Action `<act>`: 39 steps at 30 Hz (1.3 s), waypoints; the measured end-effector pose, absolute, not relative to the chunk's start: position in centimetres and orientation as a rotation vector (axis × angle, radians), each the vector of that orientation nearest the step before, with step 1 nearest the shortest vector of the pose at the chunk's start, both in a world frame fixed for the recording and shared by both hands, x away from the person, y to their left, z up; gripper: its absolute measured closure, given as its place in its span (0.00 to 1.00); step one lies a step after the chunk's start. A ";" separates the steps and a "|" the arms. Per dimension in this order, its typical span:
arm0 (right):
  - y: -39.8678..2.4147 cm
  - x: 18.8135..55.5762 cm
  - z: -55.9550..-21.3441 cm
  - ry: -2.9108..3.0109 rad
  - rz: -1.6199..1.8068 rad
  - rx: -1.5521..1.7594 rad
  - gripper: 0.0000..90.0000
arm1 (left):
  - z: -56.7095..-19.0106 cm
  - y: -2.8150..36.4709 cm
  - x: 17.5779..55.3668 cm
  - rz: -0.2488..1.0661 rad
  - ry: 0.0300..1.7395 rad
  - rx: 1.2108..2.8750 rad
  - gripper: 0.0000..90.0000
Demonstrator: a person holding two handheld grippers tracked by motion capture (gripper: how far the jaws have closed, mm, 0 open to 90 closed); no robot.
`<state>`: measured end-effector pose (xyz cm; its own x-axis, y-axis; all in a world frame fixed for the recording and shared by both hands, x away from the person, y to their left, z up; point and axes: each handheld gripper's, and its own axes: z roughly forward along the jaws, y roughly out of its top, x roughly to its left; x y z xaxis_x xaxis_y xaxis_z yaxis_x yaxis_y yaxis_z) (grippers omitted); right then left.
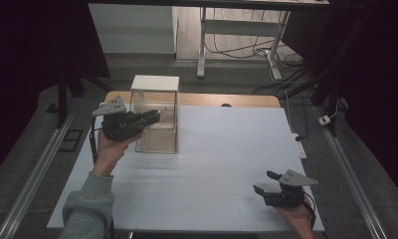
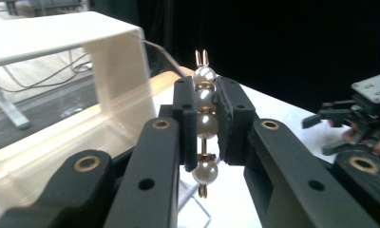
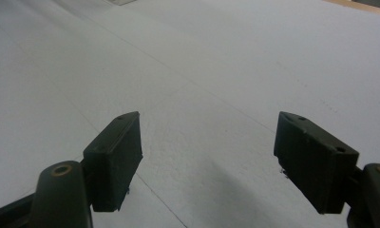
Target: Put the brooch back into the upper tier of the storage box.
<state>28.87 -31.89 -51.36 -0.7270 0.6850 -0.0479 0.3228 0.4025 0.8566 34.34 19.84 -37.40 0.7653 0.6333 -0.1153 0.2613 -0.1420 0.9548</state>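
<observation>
My left gripper is shut on a gold pin strung with several white pearls, which stands upright between the pads with two gold prongs poking out at the top. In the high view the left gripper is held above the table at the left. Its tips are against the front of a clear box with a white top. That box lies to the left in the left gripper view. My right gripper rests low at the front right, open, and nothing lies between its jaws.
A white sheet covers the table, and a wooden edge shows at the back. A power strip lies at the sheet's right edge. Desk legs and cables stand on the floor beyond.
</observation>
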 end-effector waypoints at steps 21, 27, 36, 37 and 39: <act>-31.8 28.8 -51.4 2.273 1.260 0.866 0.27 | -36.2 20.2 36.7 0.412 0.776 1.776 0.88; -31.9 28.8 -51.4 2.275 1.260 0.866 0.27 | -36.4 20.1 36.5 0.409 0.788 1.789 0.71; -31.8 28.8 -51.4 2.276 1.265 0.867 0.27 | -36.4 20.2 34.2 0.425 0.763 1.796 0.51; -31.8 28.8 -51.4 2.275 1.264 0.868 0.27 | -36.5 20.2 33.9 0.426 0.762 1.798 0.50; -31.9 28.8 -51.4 2.275 1.265 0.866 0.27 | -36.7 20.2 33.3 0.420 0.760 1.807 0.49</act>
<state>28.82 -31.86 -51.39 -0.7303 0.6818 -0.0421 0.3241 0.4001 0.8573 33.33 20.21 -36.72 0.7338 0.6752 -0.0758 0.2952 -0.2163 0.9306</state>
